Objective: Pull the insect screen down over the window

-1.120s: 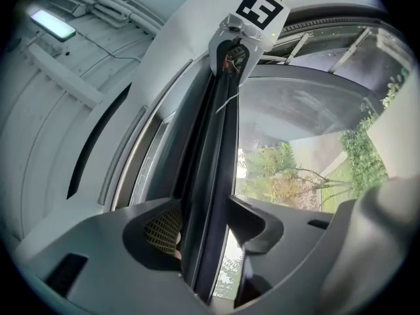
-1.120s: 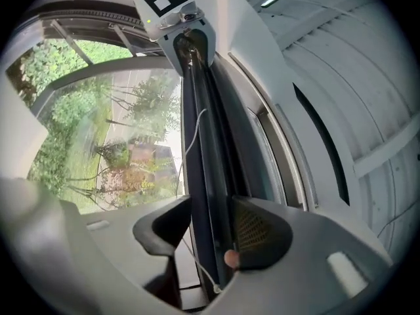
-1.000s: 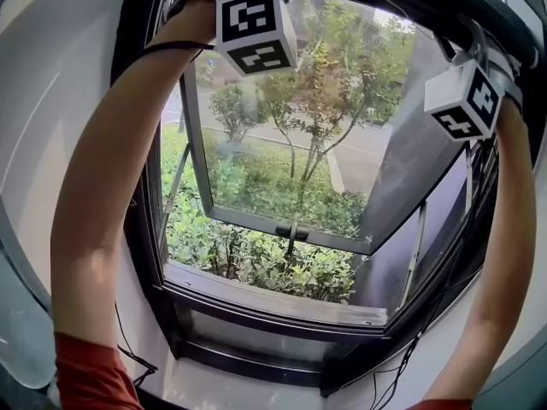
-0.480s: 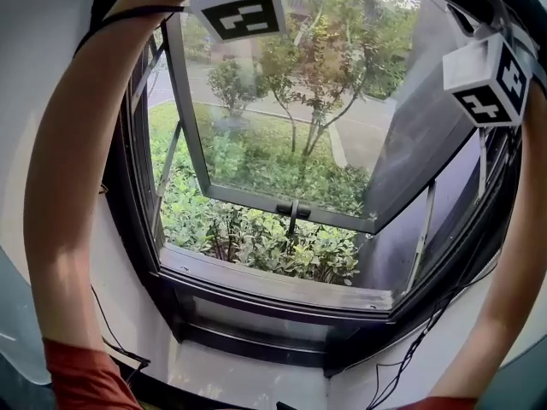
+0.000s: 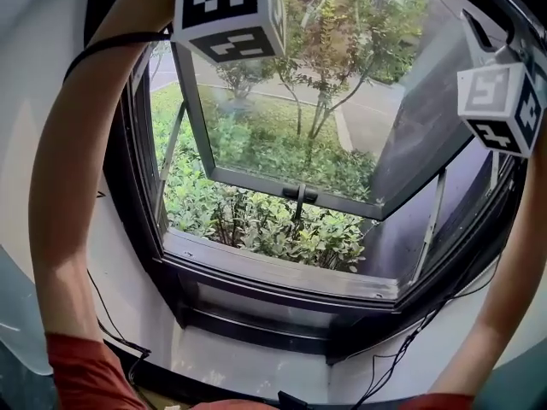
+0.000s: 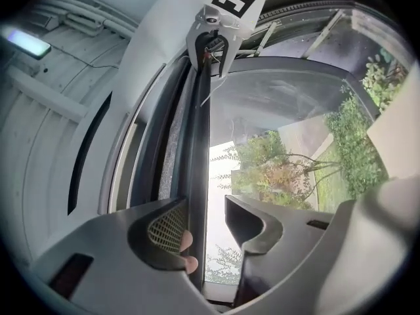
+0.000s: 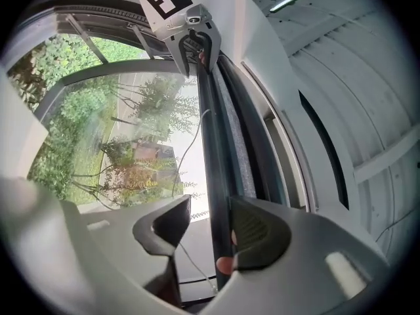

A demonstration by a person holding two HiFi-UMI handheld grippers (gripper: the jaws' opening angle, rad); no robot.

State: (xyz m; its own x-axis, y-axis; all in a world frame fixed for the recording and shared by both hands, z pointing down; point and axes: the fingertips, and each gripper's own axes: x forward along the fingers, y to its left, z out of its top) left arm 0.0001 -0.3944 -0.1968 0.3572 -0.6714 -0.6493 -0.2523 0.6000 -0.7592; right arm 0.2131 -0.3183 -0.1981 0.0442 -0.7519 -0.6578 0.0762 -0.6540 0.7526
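Arms (image 5: 60, 195) up; L hand-held gripper (image 6: 205, 218) (just closing) & R (image 7: 209, 222) wide astride screen bar (image 6: 197, 130).

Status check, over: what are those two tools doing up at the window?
Left tool just closing, right tool open. Both astride the screen bar, neither clamped. Window sash open outward.

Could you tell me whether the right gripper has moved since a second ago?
Yes. The right gripper has come down: in the head view its marker cube sits closer above the window handle than before.
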